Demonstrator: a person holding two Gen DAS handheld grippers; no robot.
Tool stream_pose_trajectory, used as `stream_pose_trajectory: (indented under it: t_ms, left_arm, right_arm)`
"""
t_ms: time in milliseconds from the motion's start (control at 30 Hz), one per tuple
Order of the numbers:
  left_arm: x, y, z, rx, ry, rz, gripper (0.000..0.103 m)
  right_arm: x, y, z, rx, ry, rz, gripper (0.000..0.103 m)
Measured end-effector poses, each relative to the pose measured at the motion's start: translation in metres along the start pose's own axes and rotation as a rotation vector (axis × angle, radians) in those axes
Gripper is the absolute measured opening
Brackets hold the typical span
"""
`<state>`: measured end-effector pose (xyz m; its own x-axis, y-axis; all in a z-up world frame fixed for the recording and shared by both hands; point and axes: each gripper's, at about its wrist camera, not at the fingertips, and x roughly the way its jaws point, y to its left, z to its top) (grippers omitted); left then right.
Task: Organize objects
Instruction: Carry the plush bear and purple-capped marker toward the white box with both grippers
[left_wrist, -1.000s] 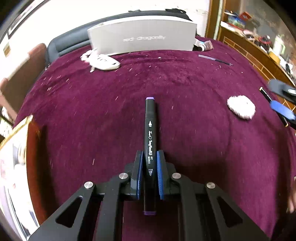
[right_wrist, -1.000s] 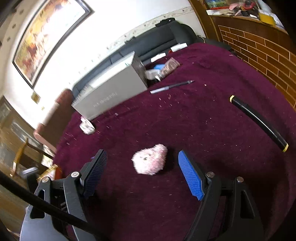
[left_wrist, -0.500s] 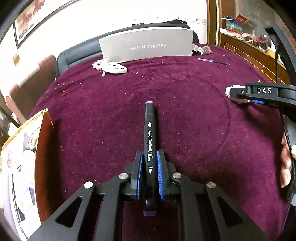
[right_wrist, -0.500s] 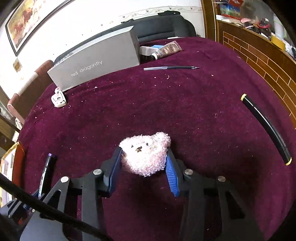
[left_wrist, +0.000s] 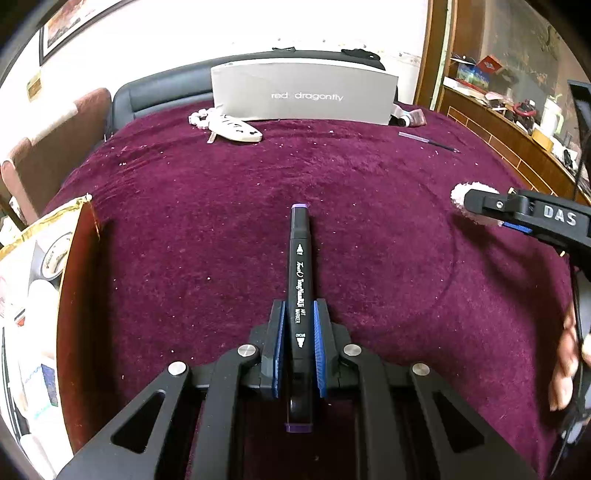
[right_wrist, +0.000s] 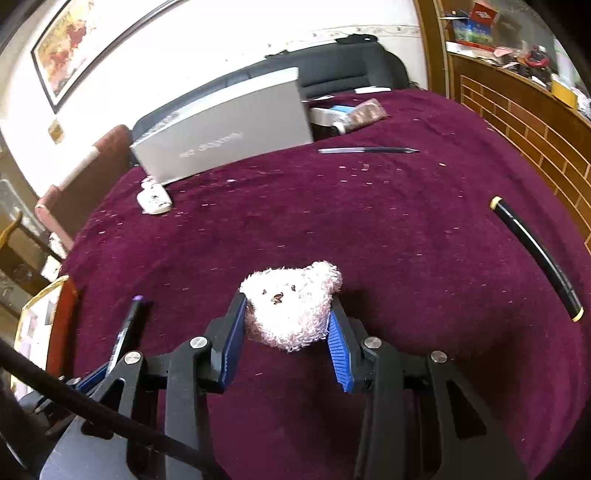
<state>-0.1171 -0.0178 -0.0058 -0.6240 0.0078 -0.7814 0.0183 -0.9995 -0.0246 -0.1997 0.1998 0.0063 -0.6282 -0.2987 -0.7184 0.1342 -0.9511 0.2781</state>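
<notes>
Both hand-held grippers loaded over a maroon-clothed surface (right_wrist: 388, 236). Left hand-held gripper (left_wrist: 298, 350) is clamped tight on a black art marker (left_wrist: 301, 266), purple-capped tip pointing fwd, off the cloth. Right hand-held gripper (right_wrist: 286, 332), jaws part-way closed, pinches a pink plush bear head (right_wrist: 290, 304) btwn blue pads; it looks slightly lifted, but contact w/ the cloth can't be told.

Judgement: the step is carrying both items to a tidy spot, poss. near the grey box (right_wrist: 229, 136) at the back. Best done w/ steady grip, gentle on the plush so it doesn't squeeze out.

Room: mid-cloth is open. Watch the white fish-shaped item (left_wrist: 236, 129) and pen (right_wrist: 365, 150) near the box, the black rod (right_wrist: 535, 254) by the right edge, and the left drop-off, where a gold-trimmed panel (left_wrist: 79, 236) stands.
</notes>
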Motion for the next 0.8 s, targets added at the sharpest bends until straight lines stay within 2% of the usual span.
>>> stream_pose_trajectory:
  t_ms: [200,433,800]
  left_arm:
    - [-0.008,-0.002,0.000,0.004,-0.038,0.028,0.011]
    - [-0.026,-0.014,-0.001,0.053,-0.090,0.095,0.011]
    - [-0.006,-0.014,-0.006,0.060,0.002,0.105,0.011]
  right_arm:
    - [-0.001,0.018,-0.004,-0.046,0.001,0.030,0.039]
    - [-0.008,0.019,-0.005,-0.052,-0.013,0.051,0.039]
    - [0.000,0.019,-0.007,-0.059,0.026,0.055,0.039]
